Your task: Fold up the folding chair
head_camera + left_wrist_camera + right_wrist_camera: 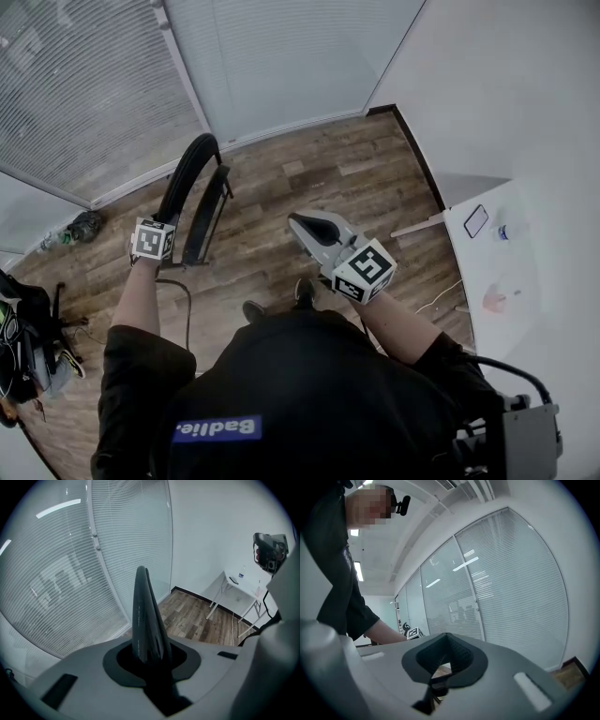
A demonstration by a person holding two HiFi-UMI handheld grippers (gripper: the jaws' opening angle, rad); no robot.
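Left hand-held gripper (155, 242) on folding chair (181, 180), upright

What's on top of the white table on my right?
On the white table lie a phone, a bottle and a reddish item too small to identify; its near end is covered by the person's shoulder.

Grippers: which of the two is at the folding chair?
The left gripper, clamped on the top of the black folding chair. The right gripper is shut, empty and apart from it.
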